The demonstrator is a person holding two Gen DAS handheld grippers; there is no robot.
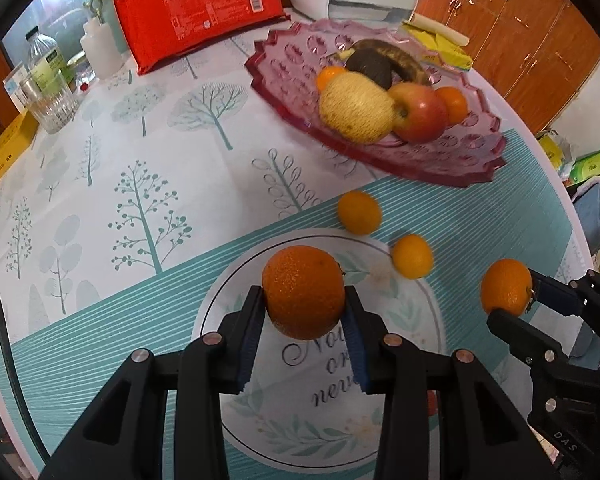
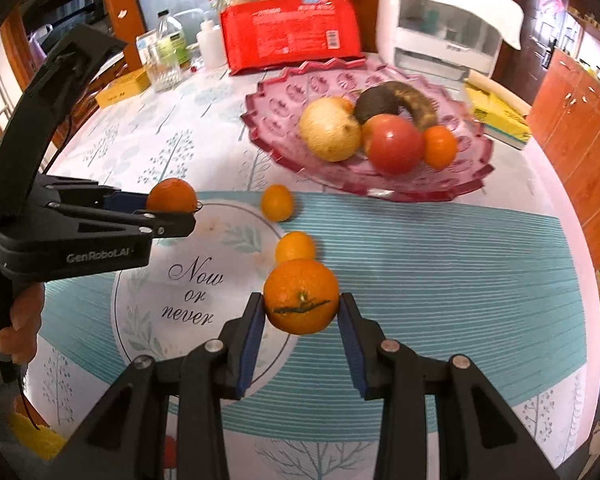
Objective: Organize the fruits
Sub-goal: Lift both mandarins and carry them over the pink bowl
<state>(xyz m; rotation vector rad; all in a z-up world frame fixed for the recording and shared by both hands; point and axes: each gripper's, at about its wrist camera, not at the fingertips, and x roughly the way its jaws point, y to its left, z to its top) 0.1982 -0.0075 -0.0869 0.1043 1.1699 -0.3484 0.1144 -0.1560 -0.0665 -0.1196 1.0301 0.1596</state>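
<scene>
Each claw is clamped on its own orange: the left gripper (image 1: 305, 322) pinches one orange (image 1: 303, 291), the right gripper (image 2: 302, 322) another orange (image 2: 301, 297), both lifted clear of the tablecloth (image 1: 140, 160). Two kumquats (image 1: 359, 212) lie loose beyond them, and the pink glass fruit plate (image 1: 452, 160) farther back holds an apple (image 1: 420, 112), a pear (image 1: 356, 108), tangerines and a blackened banana (image 1: 384, 60).

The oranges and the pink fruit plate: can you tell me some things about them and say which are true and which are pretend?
1. Each gripper holds an orange. True: the left gripper is shut on one orange, and the right gripper on another orange.
2. Two small oranges lie loose on the tablecloth. True: one near the pink plate, another closer in.
3. The pink plate is empty. False: it holds an apple, a yellow round fruit, a dark banana and small oranges.
4. The apple is green. False: it is red.
5. The red package lies on the plate. False: it stands behind it.
</scene>
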